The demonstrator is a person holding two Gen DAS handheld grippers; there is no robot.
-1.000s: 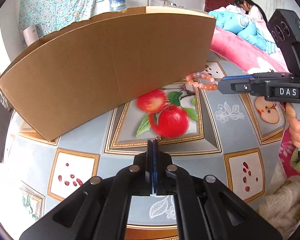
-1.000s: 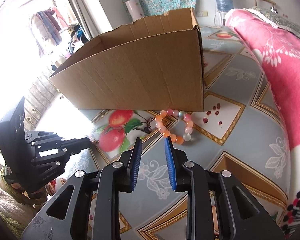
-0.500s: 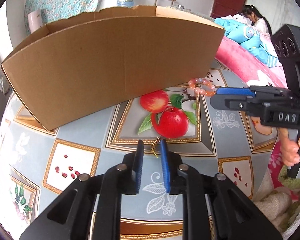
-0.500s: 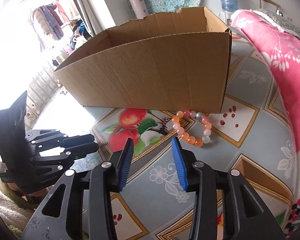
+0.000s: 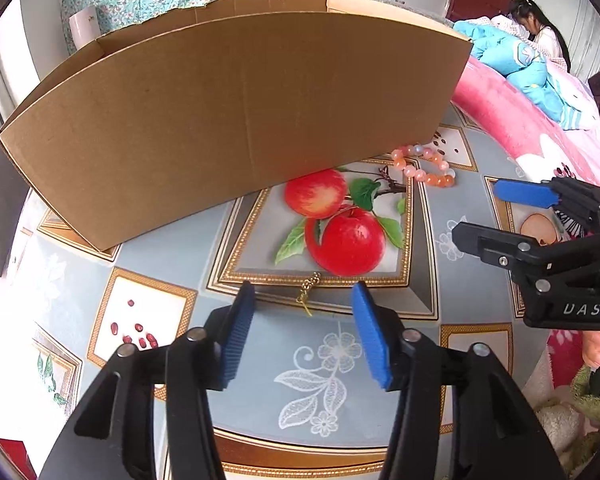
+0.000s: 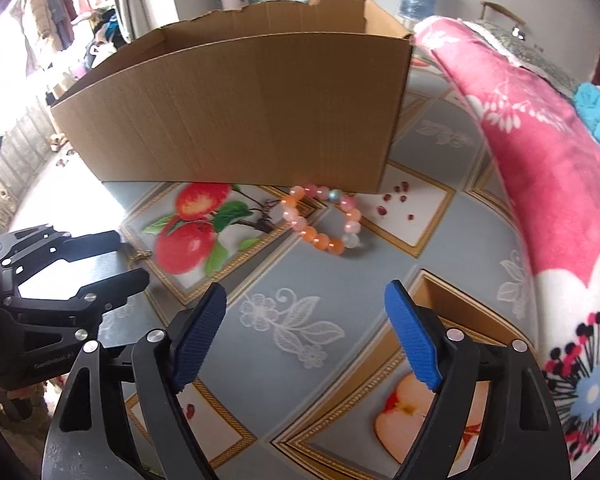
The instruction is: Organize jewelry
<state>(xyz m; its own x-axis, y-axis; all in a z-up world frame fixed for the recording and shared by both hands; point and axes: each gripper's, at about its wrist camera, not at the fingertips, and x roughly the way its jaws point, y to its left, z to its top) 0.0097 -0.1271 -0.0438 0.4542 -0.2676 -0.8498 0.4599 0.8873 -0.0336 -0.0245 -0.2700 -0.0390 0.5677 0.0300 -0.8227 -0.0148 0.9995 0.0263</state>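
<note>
Small gold chain (image 5: 309,293) on worktop (image 5: 440,216), long axis near-far, just beyond left gripper (image 5: 302,338); detail too small to read; left gripper, clamped on chain a second ago, now spread wide, empty; right gripper (image 6: 306,338) also wider, empty; bead bracelet (image 6: 322,220) flat by cardboard box (image 6: 236,108) right corner.

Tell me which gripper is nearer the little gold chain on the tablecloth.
Left. The left gripper has its open jaws on either side of the gold chain, just short of it. The right gripper, also open, hangs farther off, pointed toward the bead bracelet.
</note>
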